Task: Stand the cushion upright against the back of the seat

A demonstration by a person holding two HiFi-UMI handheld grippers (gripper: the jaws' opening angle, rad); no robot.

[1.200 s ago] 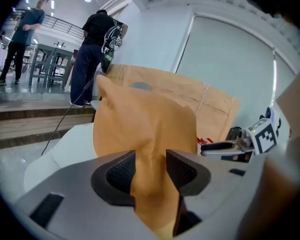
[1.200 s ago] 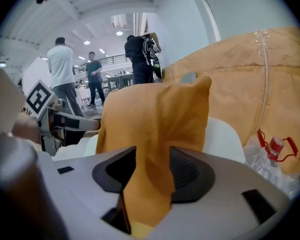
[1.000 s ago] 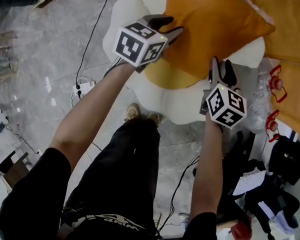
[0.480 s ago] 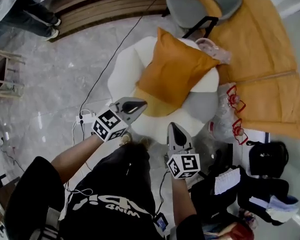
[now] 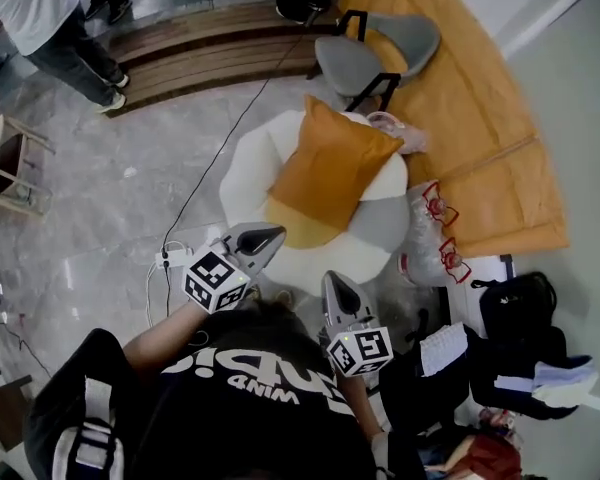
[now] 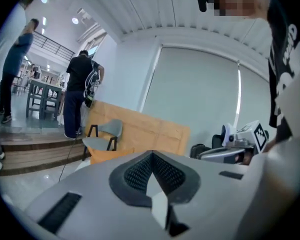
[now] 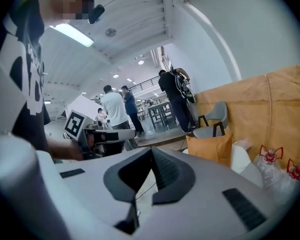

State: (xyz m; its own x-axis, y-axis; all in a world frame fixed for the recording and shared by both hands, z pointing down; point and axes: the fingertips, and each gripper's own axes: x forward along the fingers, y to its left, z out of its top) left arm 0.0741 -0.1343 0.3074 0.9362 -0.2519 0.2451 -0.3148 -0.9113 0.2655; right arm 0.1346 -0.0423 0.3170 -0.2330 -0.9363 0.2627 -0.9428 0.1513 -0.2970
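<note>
Head view looks down on the orange cushion (image 5: 332,163) standing propped against the back of the white seat (image 5: 242,168), its lower edge on the seat's orange pad (image 5: 300,226), with a grey chair (image 5: 375,53) just behind. Both tools are held apart from the seat, close to the person's body. The left tool (image 5: 270,234) has its jaws pressed together with nothing between them, and the right tool (image 5: 335,280) is likewise closed and empty.
</note>
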